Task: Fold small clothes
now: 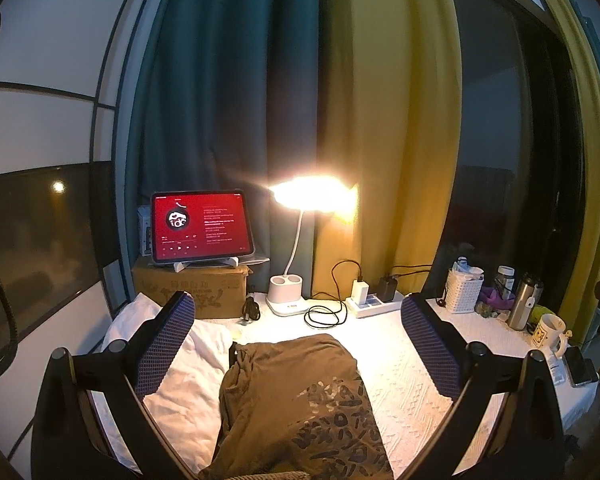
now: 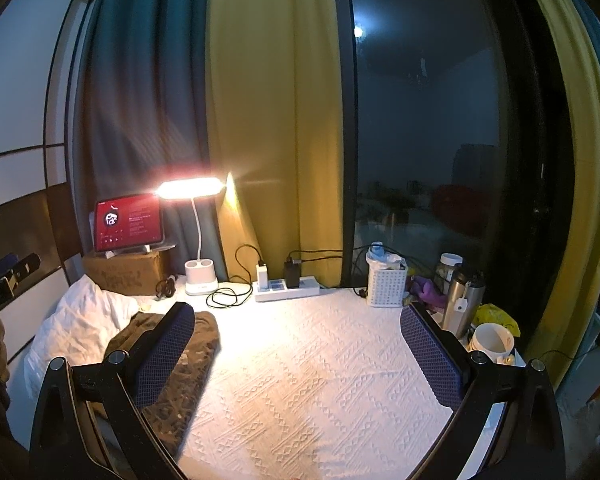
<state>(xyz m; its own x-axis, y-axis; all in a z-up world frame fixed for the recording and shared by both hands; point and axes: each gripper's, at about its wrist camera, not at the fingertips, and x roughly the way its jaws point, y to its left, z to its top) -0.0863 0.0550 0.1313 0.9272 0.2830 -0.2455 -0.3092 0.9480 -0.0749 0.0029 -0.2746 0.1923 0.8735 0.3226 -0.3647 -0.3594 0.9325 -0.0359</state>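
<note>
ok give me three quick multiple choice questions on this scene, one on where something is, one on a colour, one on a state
1. Where does the tablet stand?
A. on the cardboard box
B. on the white cloth
C. beside the mug

2. What colour is the garment between the left tongs?
A. blue
B. brown
C. red

3. How do the right tongs stand?
A. shut on the garment
B. shut on the mug
C. open, holding nothing

Answers: 1 A, its stand sits atop the cardboard box. 2 B, brown fabric with a dark print lies on the white cloth. 3 C, the fingers are spread wide over bare cloth.
</note>
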